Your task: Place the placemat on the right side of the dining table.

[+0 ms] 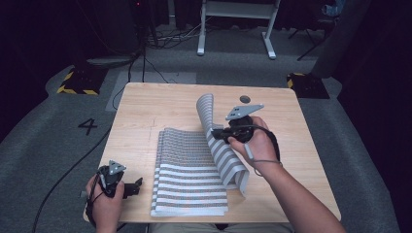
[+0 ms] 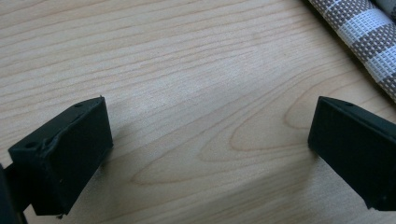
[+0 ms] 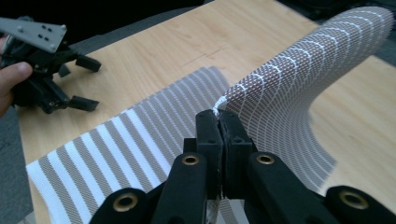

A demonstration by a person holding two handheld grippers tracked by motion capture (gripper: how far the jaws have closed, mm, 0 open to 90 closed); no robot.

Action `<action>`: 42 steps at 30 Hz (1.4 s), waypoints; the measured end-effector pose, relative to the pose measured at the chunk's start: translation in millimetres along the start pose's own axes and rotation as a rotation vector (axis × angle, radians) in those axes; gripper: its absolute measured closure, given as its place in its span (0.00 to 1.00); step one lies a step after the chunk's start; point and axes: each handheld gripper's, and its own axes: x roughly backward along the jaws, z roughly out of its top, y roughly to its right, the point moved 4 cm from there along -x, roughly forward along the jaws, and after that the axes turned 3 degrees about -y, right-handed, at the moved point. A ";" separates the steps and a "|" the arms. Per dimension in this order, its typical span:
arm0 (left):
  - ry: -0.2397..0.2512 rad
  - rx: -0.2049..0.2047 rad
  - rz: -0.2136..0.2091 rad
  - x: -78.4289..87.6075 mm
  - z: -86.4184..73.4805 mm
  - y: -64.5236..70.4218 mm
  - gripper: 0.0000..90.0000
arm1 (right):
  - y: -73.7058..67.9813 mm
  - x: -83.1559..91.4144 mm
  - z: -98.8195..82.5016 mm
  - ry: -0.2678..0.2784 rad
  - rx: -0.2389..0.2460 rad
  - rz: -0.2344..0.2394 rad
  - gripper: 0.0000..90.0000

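A striped brown-and-white woven mat [image 1: 192, 174] lies on the wooden table [image 1: 145, 107]. Its right part [image 1: 221, 145] is lifted and curls up over the rest. My right gripper [image 1: 215, 133] is shut on that lifted edge; in the right gripper view the jaws pinch the mat's edge [image 3: 222, 103] and the mat [image 3: 299, 88] arches up to the right. My left gripper [image 1: 137, 185] rests open near the table's front left corner, just left of the mat. In the left gripper view its jaws stand wide apart over bare wood, with the mat's edge [image 2: 369, 32] at the upper right.
A small round dark hole [image 1: 245, 99] sits in the table top behind the mat. White desk legs [image 1: 201, 29] and cables lie on the grey floor beyond the table. Yellow-black striped bases [image 1: 77, 82] stand at both far corners.
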 end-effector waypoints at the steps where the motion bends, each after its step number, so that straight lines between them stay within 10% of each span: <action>1: 0.000 0.000 -0.001 0.0 0.0 0.0 0.00 | 5.1 6.8 0.1 0.007 -0.006 -0.015 0.99; 42: -0.004 -0.001 -0.002 0.3 0.0 0.0 0.00 | 165.8 170.8 -59.1 0.020 -0.206 -0.493 0.99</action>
